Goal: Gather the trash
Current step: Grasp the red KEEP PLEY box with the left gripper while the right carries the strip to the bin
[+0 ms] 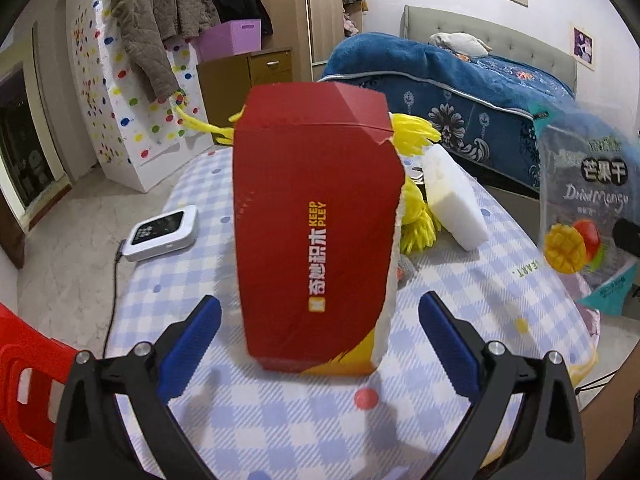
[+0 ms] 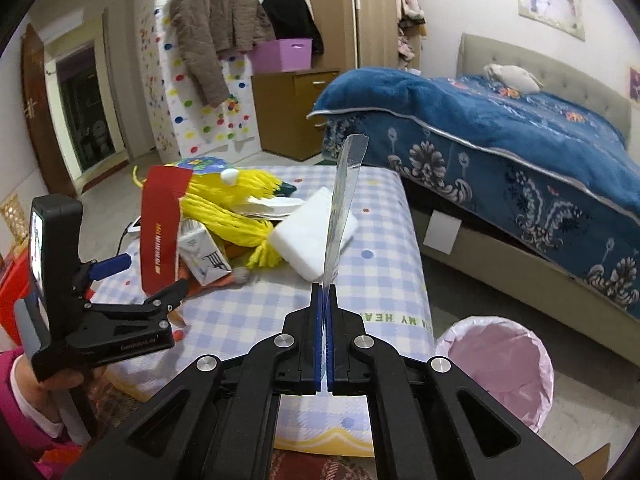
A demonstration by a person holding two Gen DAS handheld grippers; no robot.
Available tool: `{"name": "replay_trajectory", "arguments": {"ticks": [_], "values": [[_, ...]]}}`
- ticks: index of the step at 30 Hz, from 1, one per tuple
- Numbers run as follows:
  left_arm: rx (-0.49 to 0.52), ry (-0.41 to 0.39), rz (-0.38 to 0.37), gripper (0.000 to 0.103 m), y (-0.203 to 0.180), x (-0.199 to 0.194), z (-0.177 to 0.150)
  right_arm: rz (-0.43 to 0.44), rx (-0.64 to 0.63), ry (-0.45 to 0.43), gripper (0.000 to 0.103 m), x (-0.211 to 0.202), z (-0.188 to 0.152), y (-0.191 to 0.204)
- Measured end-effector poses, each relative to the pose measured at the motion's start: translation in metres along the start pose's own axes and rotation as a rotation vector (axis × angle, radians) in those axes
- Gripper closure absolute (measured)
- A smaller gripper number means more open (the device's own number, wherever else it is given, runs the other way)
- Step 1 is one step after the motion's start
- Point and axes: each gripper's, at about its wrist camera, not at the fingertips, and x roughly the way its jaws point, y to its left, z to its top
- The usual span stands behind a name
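The right claw [image 2: 325, 300] is closed on the mango bag [image 2: 344, 200] and should carry it right to the bin [image 2: 496, 364], while the left claw [image 1: 320, 344], fully open and empty, frames the red box [image 1: 316, 220] standing on the worktop [image 1: 280, 420], ready to close.

The red box [image 1: 316, 224] is looking like matt cardboard, with a torn white edge. The mango packet [image 1: 586, 216] is showing glossy plastic film with a clear part. The white block [image 1: 454, 200] is seeming like soft, dull foam. The checked tablecloth [image 1: 280, 412] is shining slightly, like smooth vinyl. The gripper fingers [image 1: 192, 344] are wearing ribbed blue rubber pads on matt black plastic.
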Motion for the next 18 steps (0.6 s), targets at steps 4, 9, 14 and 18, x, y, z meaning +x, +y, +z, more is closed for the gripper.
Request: {"name": "replay_trajectory", "arguments": {"ticks": [4,9,14,18], "values": [[-0.027,0.006,-0.050,0.013,0.010,0.004,0.002,0.004,0.012,0.010,0.103,0.002,0.000,-0.004],[-0.031,0.018,-0.089,0.028,0.019,0.006,0.002,0.016,0.021,0.011,0.103,0.002,-0.002,-0.004],[-0.034,-0.016,-0.113,0.029,0.023,-0.016,0.002,0.018,0.019,-0.004,0.103,-0.008,-0.003,-0.003],[0.000,-0.095,-0.137,0.029,0.019,-0.062,0.000,0.004,0.029,-0.022,0.103,-0.021,-0.006,-0.007]]}}
